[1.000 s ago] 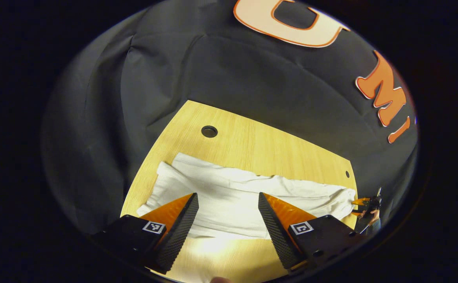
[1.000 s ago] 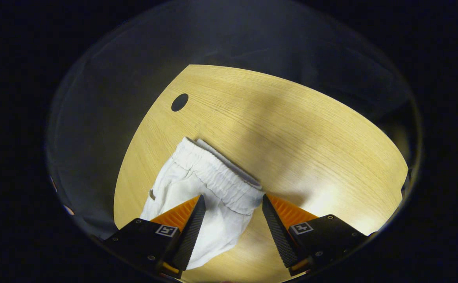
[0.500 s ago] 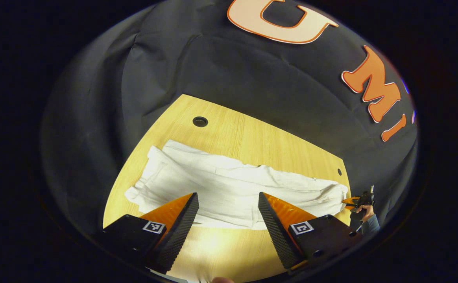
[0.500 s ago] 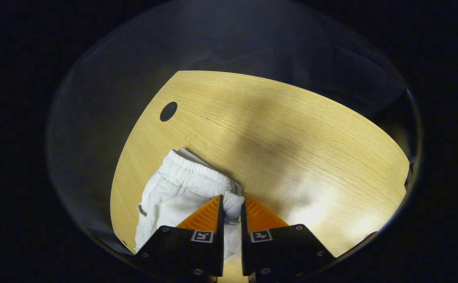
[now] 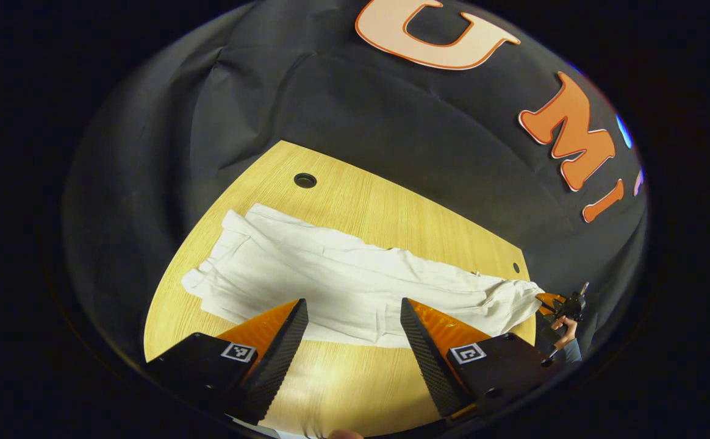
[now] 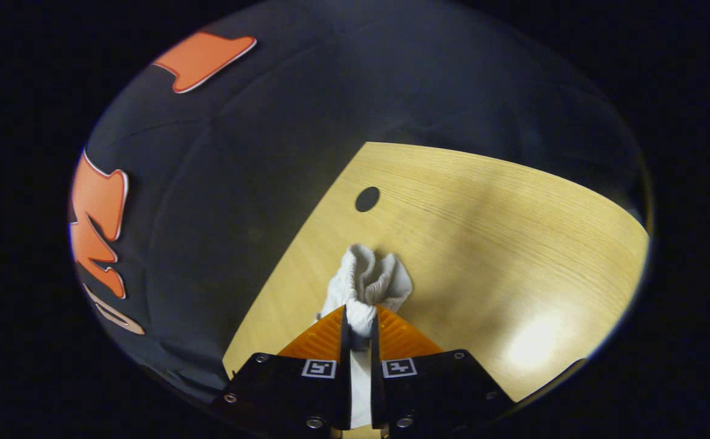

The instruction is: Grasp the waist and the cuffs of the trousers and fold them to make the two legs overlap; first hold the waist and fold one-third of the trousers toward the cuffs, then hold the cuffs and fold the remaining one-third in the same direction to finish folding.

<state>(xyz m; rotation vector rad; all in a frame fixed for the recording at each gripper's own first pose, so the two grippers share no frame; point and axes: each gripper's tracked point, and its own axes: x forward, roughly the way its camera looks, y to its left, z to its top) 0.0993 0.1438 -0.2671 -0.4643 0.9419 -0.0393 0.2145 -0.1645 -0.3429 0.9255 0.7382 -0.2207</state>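
1. A second ago the right hand-held gripper was spread over the waistband; now the band is pinched between its fingers and bunched upward, so the waist grasp is judged made.
2. The left hand-held gripper is kept spread above the trousers (cuffs not yet grasped).
3. One pair of trousers is counted, stretched from centre-left to lower right across the counter; two hand-held grippers; two holes in the counter.

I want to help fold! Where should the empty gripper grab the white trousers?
Probably the cuffs, since the right gripper already pinches the waist. The open left gripper could come down from above; the trousers lie flat on the table.
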